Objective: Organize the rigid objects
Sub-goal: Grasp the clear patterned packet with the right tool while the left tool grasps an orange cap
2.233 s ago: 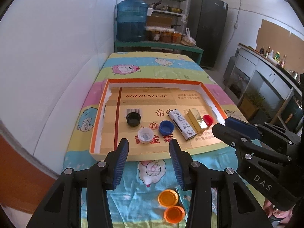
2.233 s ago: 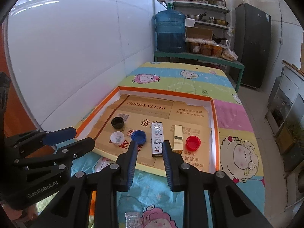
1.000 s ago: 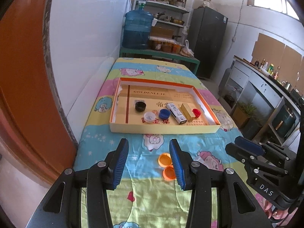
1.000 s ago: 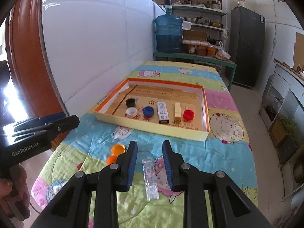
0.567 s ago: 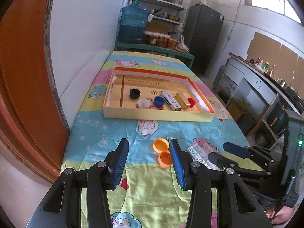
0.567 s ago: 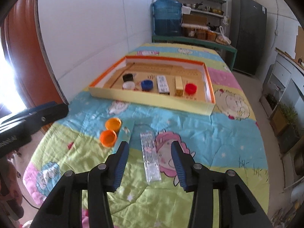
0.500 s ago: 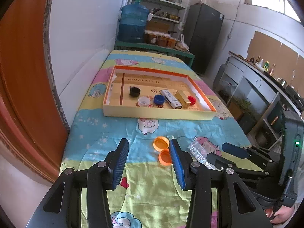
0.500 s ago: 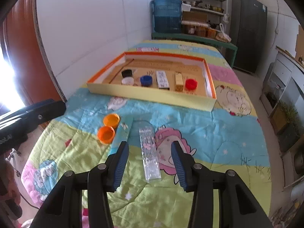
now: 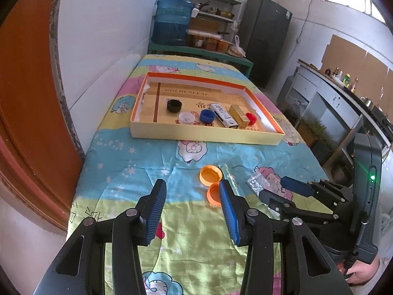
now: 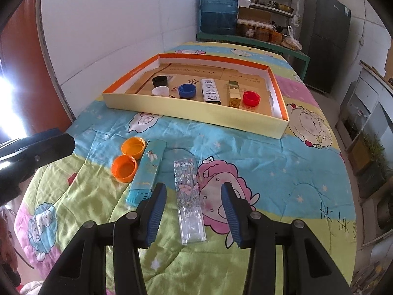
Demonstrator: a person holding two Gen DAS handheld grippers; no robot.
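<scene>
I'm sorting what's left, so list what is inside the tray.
The tray holds a black cap, white cap, blue cap, white box, gold box and red cap. The near wall hides the floor strip just behind it.

The left black two-finger gripper with blue ribbed pads (image 9: 192, 209) tilts downward, its jaws parted and empty. The right black gripper with blue pads (image 10: 194, 211) also points down; its jaws have just been opening and grip nothing.
</scene>
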